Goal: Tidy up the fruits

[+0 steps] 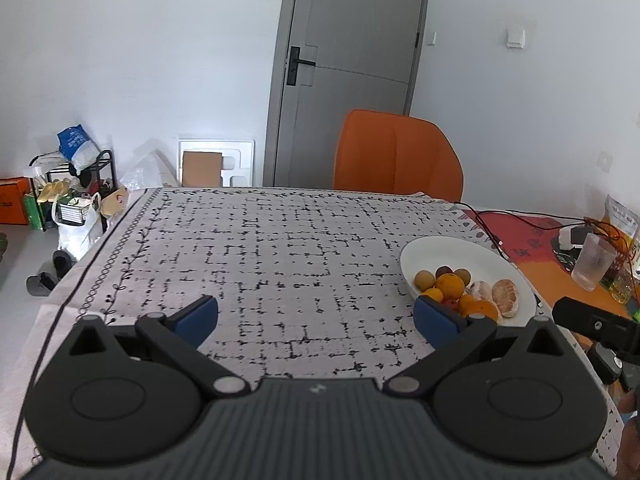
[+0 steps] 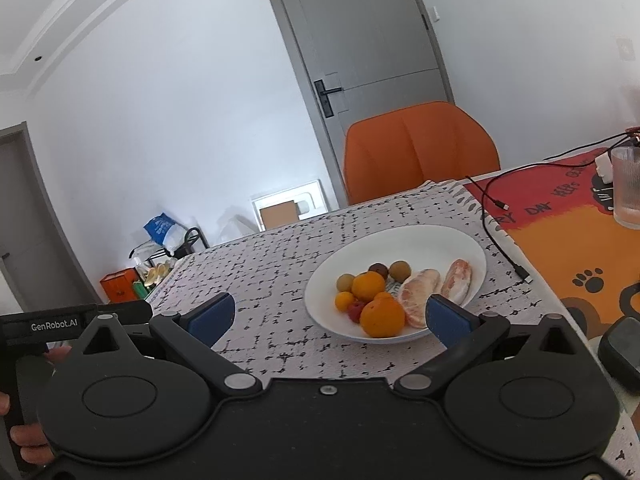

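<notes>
A white plate on the patterned tablecloth holds the fruits: two large oranges, a small orange, a red fruit, peeled pomelo segments, and round brownish fruits beside a dark plum. My right gripper is open just in front of the plate, with nothing between its blue pads. My left gripper is open and empty over bare cloth. The plate lies to its right, behind its right pad.
An orange chair stands behind the table, in front of a grey door. Right of the plate, a black cable crosses an orange-red mat that bears a ribbed glass. A cluttered shelf rack and bags stand on the floor at left.
</notes>
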`<state>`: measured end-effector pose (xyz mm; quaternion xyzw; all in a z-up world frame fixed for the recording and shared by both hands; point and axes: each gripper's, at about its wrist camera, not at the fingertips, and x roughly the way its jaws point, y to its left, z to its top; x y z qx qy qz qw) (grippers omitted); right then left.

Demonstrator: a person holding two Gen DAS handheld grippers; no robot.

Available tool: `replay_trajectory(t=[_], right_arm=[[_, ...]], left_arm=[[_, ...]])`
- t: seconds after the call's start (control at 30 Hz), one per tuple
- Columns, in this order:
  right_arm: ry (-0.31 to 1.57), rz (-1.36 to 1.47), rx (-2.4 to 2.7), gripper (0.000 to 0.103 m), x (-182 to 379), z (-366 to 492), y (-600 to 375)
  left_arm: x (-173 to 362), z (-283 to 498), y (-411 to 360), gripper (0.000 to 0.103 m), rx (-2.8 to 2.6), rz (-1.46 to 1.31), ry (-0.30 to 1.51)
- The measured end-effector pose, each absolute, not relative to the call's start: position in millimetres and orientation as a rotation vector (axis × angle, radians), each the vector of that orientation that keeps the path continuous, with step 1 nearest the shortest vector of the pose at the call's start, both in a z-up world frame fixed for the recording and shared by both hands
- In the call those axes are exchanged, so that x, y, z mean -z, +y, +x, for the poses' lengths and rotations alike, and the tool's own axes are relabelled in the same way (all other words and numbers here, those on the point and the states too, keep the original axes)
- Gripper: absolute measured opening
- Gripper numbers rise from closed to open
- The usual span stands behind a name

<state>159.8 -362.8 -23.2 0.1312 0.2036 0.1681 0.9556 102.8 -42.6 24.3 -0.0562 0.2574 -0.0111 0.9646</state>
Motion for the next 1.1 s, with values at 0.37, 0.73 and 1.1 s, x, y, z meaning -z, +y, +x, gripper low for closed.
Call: replay_trajectory(t=[0.37, 0.73, 1.1], right_arm=[[0.409, 0.236, -0.367, 0.103, 14.5, 142.5, -350.0], [0.425, 0.235, -0.384, 0.103, 19.6, 127.5, -351.1], [0.455, 0.238, -0.407, 0.103, 24.5, 123.2, -352.5]], left_arm=[[-31.5, 73.6, -17.7, 0.103, -0.023, -0.113, 0.510], [-32.9, 50.6, -5.3, 0.103, -0.053, -0.093, 0.513], [-30.3, 41.0, -4.0, 0.103, -0.061, -0.065, 0.518]])
